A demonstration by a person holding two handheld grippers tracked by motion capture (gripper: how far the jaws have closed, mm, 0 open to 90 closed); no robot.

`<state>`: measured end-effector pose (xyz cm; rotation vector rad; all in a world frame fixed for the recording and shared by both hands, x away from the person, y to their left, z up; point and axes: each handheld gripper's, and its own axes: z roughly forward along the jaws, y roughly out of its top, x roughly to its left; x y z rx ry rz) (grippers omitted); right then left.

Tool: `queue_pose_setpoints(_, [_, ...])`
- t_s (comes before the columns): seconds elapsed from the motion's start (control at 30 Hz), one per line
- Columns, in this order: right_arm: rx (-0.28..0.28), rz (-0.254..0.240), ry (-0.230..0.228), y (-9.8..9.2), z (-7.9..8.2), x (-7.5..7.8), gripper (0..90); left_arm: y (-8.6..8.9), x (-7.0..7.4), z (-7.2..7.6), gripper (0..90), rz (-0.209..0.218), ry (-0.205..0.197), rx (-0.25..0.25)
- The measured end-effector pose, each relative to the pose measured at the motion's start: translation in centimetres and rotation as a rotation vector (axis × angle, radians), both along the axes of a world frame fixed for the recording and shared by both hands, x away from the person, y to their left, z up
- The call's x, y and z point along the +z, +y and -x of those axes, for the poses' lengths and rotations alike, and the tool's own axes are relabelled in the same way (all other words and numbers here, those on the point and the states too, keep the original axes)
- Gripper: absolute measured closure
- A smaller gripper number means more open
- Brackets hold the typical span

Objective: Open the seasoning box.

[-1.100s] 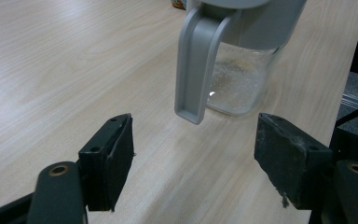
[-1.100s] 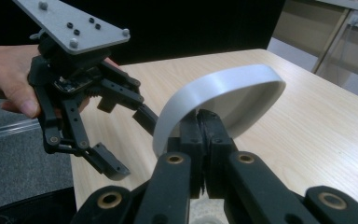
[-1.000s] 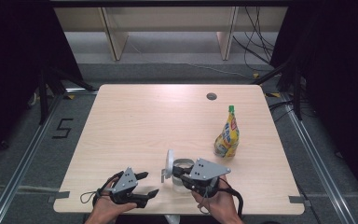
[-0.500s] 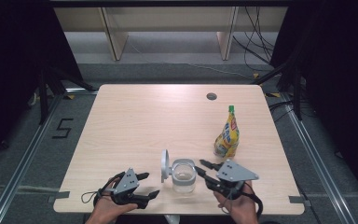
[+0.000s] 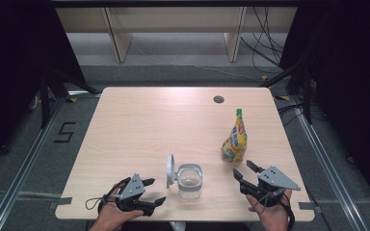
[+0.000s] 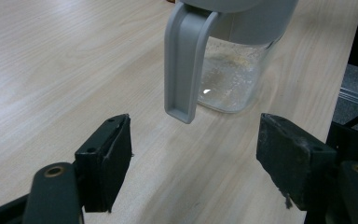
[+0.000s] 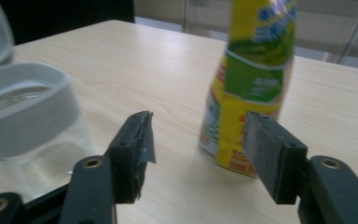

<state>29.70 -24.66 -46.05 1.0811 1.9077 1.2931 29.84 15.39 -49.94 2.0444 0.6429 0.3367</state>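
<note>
1. The right gripper [image 5: 244, 172] has nothing between its jaws, which have just been opening; the bottle [image 5: 235, 138] stands just ahead.
2. The left gripper [image 5: 153, 191] gapes empty beside the jar [image 5: 190, 181], whose lid [image 5: 170, 170] is up.
3. Both stand on the table [image 5: 139, 120].

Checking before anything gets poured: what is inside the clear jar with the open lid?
The jar looks empty apart from faint pale specks on its glass; its grey rim hides the upper wall.
</note>
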Motion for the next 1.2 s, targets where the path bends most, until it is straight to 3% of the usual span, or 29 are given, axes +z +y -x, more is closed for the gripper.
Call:
queue_pose_setpoints(0.07, [-0.014, -0.013, 0.016, -0.2, -0.5, -0.4, 39.0, 0.0, 0.0, -0.1, 25.6, -0.004, 0.0, -0.003])
queue_pose_setpoints(0.1, [-0.023, -0.003, 0.014, -0.3, -0.7, -0.6, 37.8, -0.1, -0.1, 0.0, 25.5, 0.016, 0.023, 0.018])
queue_pose_setpoints(0.2, [-0.027, -0.007, 0.032, -0.6, -1.5, -1.1, 34.4, -0.1, -0.1, -0.1, 25.2, 0.003, 0.01, -0.008])
queue_pose_setpoints(0.23, [-0.028, -0.032, 0.044, -0.6, -1.7, -1.3, 33.9, -0.2, -0.1, -0.1, 25.1, 0.006, 0.006, -0.003])
queue_pose_setpoints(0.4, [-0.038, -0.039, 0.07, -0.6, -2.7, -1.9, 29.3, -0.3, -0.2, -0.1, 24.6, 0.017, 0.015, 0.006])
queue_pose_setpoints(0.43, [-0.036, -0.027, 0.056, -0.8, -3.1, -2.0, 27.5, -0.3, -0.2, -0.1, 24.6, 0.022, 0.01, 0.013])
queue_pose_setpoints(0.47, [-0.039, -0.03, 0.072, -0.7, -3.2, -2.2, 25.8, -0.1, -0.1, -0.2, 24.5, -0.019, 0.003, 0.007])
queue_pose_setpoints(0.5, [-0.034, -0.035, 0.083, -0.7, -3.4, -2.3, 24.8, -0.1, -0.1, -0.2, 24.5, -0.021, 0.007, 0.004])
queue_pose_setpoints(0.53, [-0.037, -0.056, 0.099, -0.5, -3.4, -2.4, 23.9, -0.2, -0.1, -0.2, 24.4, 0.008, 0.009, 0.003])
queue_pose_setpoints(0.67, [-0.032, -0.028, 0.081, -0.3, -3.9, -2.6, 20.0, -0.2, 0.0, -0.1, 24.1, 0.0, 0.005, 0.006])
queue_pose_setpoints(0.73, [-0.057, -0.063, 0.12, 0.1, -4.0, -2.7, 17.7, -0.3, 0.0, 0.0, 24.1, 0.005, 0.013, 0.017])
queue_pose_setpoints(0.77, [-0.039, -0.044, 0.078, -0.2, -4.6, -2.9, 15.5, -0.2, 0.0, -0.1, 24.1, -0.003, 0.004, 0.009])
queue_pose_setpoints(0.8, [-0.054, -0.036, 0.092, -0.2, -4.7, -3.1, 15.8, -0.2, 0.0, -0.2, 24.1, -0.008, -0.001, 0.002])
queue_pose_setpoints(0.87, [-0.05, -0.074, 0.074, -0.4, -5.1, -3.3, 15.7, -0.2, 0.0, -0.2, 24.0, -0.008, -0.003, 0.005])
queue_pose_setpoints(0.9, [-0.047, -0.071, 0.075, -0.5, -5.3, -3.3, 15.7, -0.3, 0.0, -0.2, 24.0, 0.0, -0.002, 0.007])
queue_pose_setpoints(0.93, [-0.072, -0.1, 0.106, -0.3, -5.1, -3.4, 15.7, -0.4, -0.1, -0.1, 24.0, 0.005, 0.021, 0.014])
queue_pose_setpoints(0.97, [-0.073, -0.112, 0.095, -0.3, -5.4, -3.6, 15.7, -0.4, 0.0, -0.1, 24.0, 0.0, 0.019, 0.015])
queue_pose_setpoints(1.03, [-0.077, -0.095, 0.104, -0.3, -5.7, -3.8, 15.7, -0.4, -0.1, 0.0, 24.0, -0.004, 0.025, 0.006])
queue_pose_setpoints(1.07, [-0.067, -0.082, 0.081, -0.4, -6.0, -4.0, 15.7, -0.5, -0.1, 0.0, 24.0, -0.008, 0.014, 0.01])
queue_pose_setpoints(1.1, [-0.072, -0.063, 0.087, -0.3, -6.1, -4.0, 15.7, -0.4, -0.1, -0.2, 24.0, -0.016, 0.004, -0.012])
queue_pose_setpoints(1.13, [-0.079, -0.1, 0.099, 0.1, -6.1, -4.1, 15.7, -0.4, -0.1, -0.1, 24.0, -0.007, 0.005, -0.005])
queue_pose_setpoints(1.17, [-0.066, -0.063, 0.075, -0.1, -6.5, -4.2, 15.7, -0.4, -0.1, -0.2, 24.0, -0.009, 0.004, -0.005])
queue_pose_setpoints(1.2, [-0.077, -0.085, 0.104, 0.1, -6.3, -4.1, 15.7, -0.5, -0.2, 0.0, 24.0, 0.005, 0.021, 0.01])
